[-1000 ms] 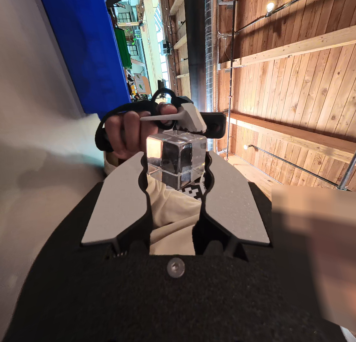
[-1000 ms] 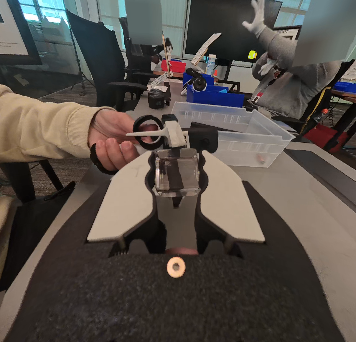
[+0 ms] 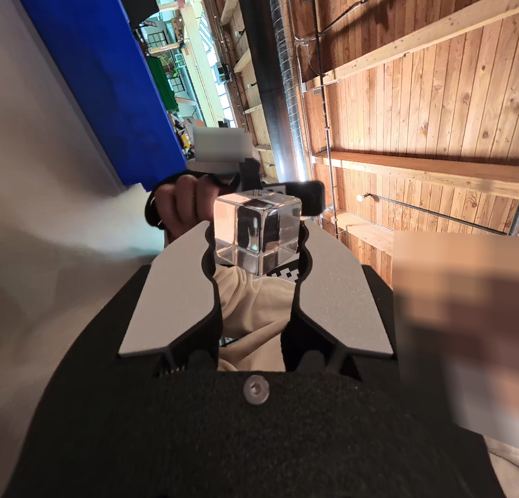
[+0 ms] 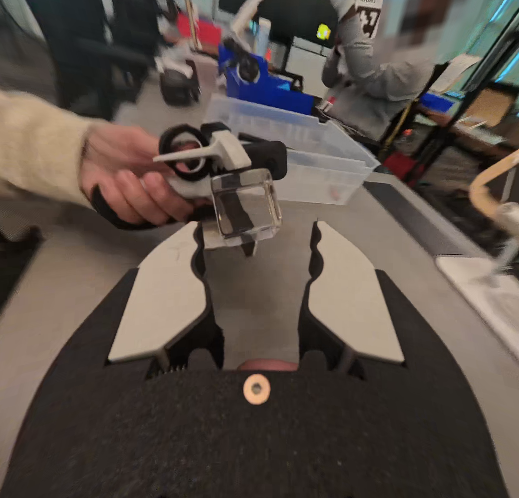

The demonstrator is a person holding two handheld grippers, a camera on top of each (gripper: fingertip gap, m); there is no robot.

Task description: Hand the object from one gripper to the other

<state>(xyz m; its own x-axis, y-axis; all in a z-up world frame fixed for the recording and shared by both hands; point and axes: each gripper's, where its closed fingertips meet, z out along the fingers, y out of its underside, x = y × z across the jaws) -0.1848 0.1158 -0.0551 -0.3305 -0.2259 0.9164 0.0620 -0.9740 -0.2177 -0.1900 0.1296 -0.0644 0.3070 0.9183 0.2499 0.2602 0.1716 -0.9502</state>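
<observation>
A clear cube (image 3: 255,232) sits between the fingertips of my left gripper (image 3: 257,232), which is shut on it. The left wrist view is tilted up towards a wooden ceiling. Beyond the cube, a hand (image 3: 179,204) holds my right gripper's black body (image 3: 304,198). In the right wrist view my right gripper (image 4: 257,229) is open and empty, its tips just short of the cube (image 4: 245,204). There the cube is held above the table by the left gripper (image 4: 224,159), gripped by a hand (image 4: 126,187) in a cream sleeve.
A clear plastic bin (image 4: 309,159) stands on the grey table (image 4: 379,254) behind the cube, with a blue bin (image 4: 266,91) farther back. A person in grey (image 4: 365,63) sits at the back right. A white sheet (image 4: 483,288) lies at the right edge.
Both grippers held the cube a second ago. My right gripper has opened and drawn back from it. The cube stays in my left gripper, which has tilted a little.
</observation>
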